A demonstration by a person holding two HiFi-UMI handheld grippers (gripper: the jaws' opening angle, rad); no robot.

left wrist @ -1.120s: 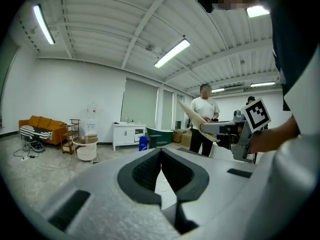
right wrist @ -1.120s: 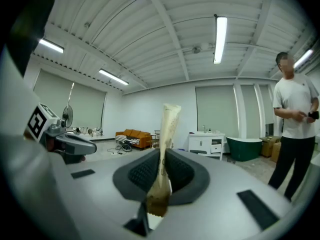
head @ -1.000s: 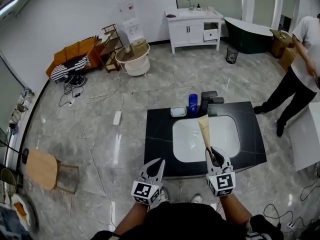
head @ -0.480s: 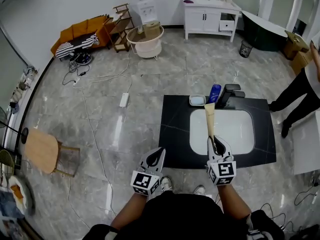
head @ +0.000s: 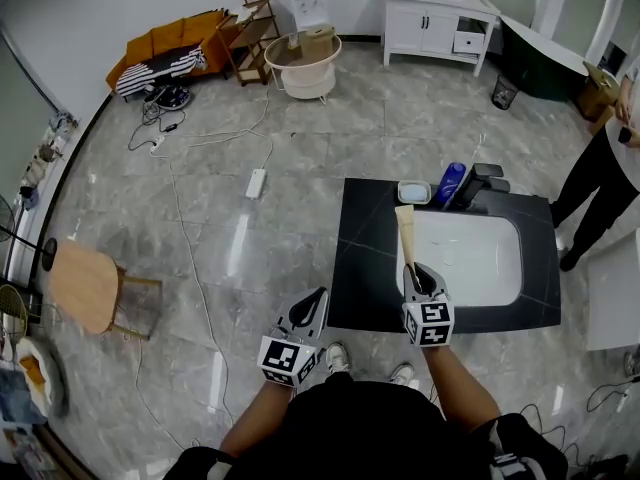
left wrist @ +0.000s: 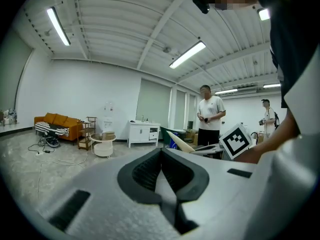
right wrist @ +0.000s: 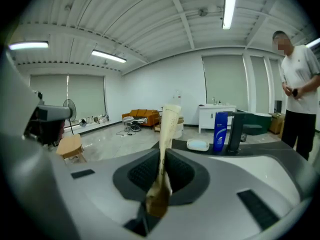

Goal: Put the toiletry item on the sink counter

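My right gripper [head: 417, 274] is shut on the lower end of a beige toiletry tube [head: 406, 233], which points up and away over the left rim of the white basin [head: 475, 258]. The black sink counter [head: 365, 258] stands low on the floor in front of me. In the right gripper view the tube [right wrist: 169, 121] rises from between the closed pads of that gripper [right wrist: 162, 156]. My left gripper [head: 315, 303] hangs shut and empty just off the counter's near left corner. In the left gripper view its tips [left wrist: 161, 151] meet and the tube [left wrist: 180, 141] shows beyond them.
A blue bottle [head: 451, 183], a soap dish [head: 413, 192] and a black faucet [head: 482, 182] line the counter's far edge. A person [head: 600, 168] stands to its right. A power strip [head: 255, 183] with cables, a wooden stool [head: 85, 288] and a white vanity [head: 440, 13] stand around.
Both grippers have moved closer to the counter. The right one has sunk with the tube, which now reaches over the basin's left rim. The jaws look unchanged.
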